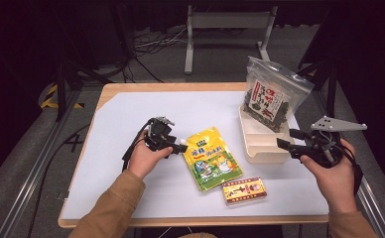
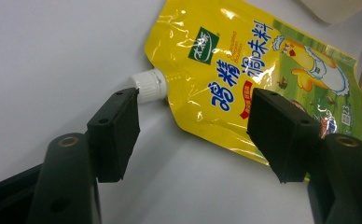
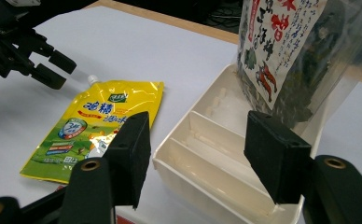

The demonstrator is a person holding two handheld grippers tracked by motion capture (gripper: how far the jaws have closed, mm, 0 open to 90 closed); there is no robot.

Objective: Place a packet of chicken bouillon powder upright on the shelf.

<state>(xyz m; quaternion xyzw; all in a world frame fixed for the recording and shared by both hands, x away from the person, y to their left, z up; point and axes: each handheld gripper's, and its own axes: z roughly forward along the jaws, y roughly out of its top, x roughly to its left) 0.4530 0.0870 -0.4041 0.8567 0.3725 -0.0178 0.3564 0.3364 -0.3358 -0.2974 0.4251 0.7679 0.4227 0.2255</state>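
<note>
Two tools work over the white desk (image 1: pixel 131 109). The left tool (image 2: pixel 195 135) stands open, nothing between its pads, right at the white screw cap (image 2: pixel 149 86) of the flat yellow foil pouch (image 2: pixel 263 79) lying mid-desk. Likely light, floppy and slick, the pouch is best taken by the stiff cap. The right tool (image 3: pixel 198 158), wide and empty, hovers before the cream divided tray (image 3: pixel 207 140).

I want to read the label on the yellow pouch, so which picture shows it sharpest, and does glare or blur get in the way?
Left gripper view: the yellow pouch is closest and sharpest, with small glare streaks near its white cap. High view: pouch small, print soft. Right gripper view: label foreshortened, partly behind a black jaw.
</note>
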